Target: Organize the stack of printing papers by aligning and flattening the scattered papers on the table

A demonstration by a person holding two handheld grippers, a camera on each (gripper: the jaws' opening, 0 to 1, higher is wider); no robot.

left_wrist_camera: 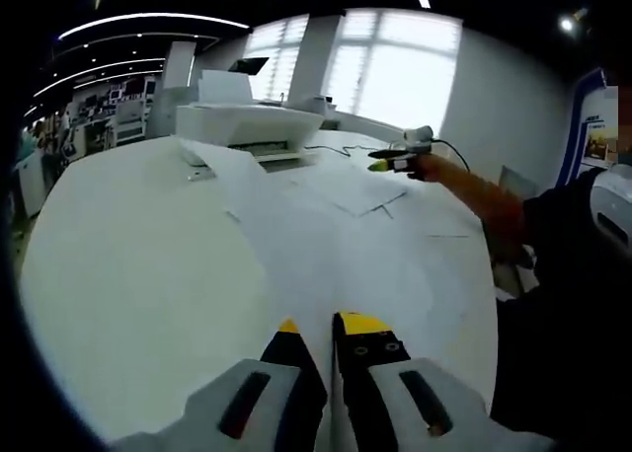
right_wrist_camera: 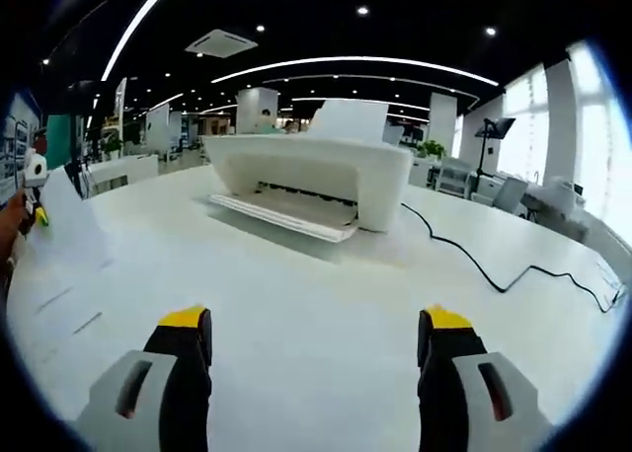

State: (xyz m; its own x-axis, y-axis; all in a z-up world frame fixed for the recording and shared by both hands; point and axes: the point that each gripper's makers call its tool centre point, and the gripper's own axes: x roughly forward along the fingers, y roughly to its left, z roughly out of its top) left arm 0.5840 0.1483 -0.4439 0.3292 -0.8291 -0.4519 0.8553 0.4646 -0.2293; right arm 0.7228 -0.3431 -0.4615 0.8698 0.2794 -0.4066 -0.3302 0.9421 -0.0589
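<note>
Left gripper view: left gripper [left_wrist_camera: 323, 326] fingers nearly closed over loose papers [left_wrist_camera: 336, 190]; right gripper [right_wrist_camera: 314, 326] spread wide before printer [right_wrist_camera: 311, 176].

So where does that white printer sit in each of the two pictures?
Left gripper view: the printer sits far off, upper left of centre, at the far side of the table.
Right gripper view: the printer is near, upper centre.
Shared landmark: its black cable across the table.

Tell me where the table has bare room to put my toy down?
There is a wide bare patch of table between the right gripper and the printer, left of the black cable. In the left gripper view, the table left of the scattered papers is bare too. It is crowded where those sheets overlap, ahead of the left gripper.
</note>
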